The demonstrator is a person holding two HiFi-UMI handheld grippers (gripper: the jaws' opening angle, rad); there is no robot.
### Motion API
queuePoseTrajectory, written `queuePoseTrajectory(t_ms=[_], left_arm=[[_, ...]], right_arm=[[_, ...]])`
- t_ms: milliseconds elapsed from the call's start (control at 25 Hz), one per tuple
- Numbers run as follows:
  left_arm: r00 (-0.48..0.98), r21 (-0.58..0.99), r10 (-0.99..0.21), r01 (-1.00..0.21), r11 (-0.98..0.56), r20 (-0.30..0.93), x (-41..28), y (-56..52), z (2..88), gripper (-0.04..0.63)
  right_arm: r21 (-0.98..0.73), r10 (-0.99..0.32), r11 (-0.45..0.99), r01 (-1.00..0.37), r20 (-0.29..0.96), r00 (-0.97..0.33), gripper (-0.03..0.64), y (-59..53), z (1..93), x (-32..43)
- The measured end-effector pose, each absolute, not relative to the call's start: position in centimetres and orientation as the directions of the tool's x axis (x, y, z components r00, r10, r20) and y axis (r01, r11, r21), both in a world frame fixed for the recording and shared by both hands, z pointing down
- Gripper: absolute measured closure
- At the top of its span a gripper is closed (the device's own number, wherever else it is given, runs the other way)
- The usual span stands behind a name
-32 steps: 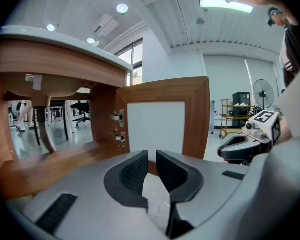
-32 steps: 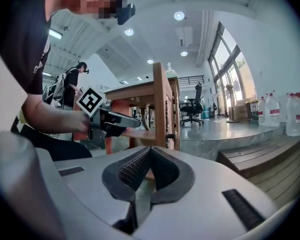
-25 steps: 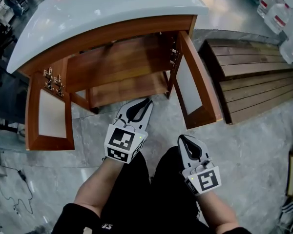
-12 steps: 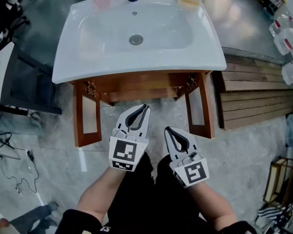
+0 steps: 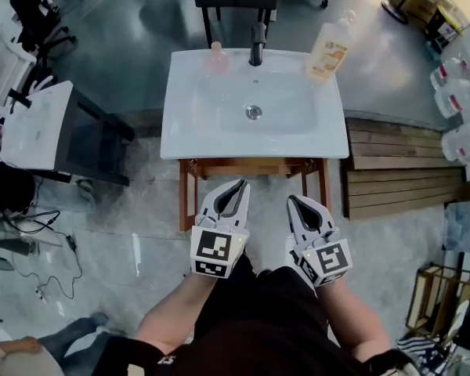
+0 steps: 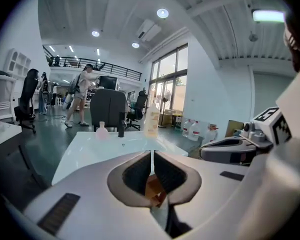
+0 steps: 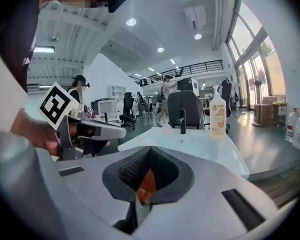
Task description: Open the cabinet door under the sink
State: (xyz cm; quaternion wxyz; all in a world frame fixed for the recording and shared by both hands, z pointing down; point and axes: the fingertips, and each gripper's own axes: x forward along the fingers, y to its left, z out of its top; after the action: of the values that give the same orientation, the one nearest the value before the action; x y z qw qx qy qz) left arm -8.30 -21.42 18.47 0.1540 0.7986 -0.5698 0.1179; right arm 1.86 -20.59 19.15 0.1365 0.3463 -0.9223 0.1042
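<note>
- Tall soap bottle [image 5: 329,51] stands upright at the back right corner of the sink [image 5: 219,143], right of the black tap [image 5: 257,44].
- Small pink bottle [image 5: 217,56] sits just left of that tap.
- Wooden slatted platform [image 5: 399,167] lies on the floor on the right.
- Water jugs [image 5: 457,92] cluster past the platform's far end.
- White-topped black unit [image 5: 55,131] stands well off to the left, with cables [image 5: 19,229] on the floor near it.
- A person [image 6: 82,96] stands in the background beyond an office chair [image 6: 109,109].
</note>
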Motion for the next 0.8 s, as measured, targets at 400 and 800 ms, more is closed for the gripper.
queuePoseTrajectory(t_ms=[400, 800], left_arm=[[0.270, 0.049, -0.898, -0.962, -0.270, 0.346, -12.6, -22.6, 11.6, 0.563], [0.173, 0.025, -0.931, -0.984, -0.174, 0.322, -12.4, -20.5, 7.7, 0.563]], right_arm=[[-0.124, -0.615, 0.756, -0.643, 0.203, -0.762, 0.604, -22.3, 10.7, -1.2], [-0.107, -0.577, 0.805, -0.583, 0.083, -0.812, 0.604, -21.8, 5.0, 1.1]])
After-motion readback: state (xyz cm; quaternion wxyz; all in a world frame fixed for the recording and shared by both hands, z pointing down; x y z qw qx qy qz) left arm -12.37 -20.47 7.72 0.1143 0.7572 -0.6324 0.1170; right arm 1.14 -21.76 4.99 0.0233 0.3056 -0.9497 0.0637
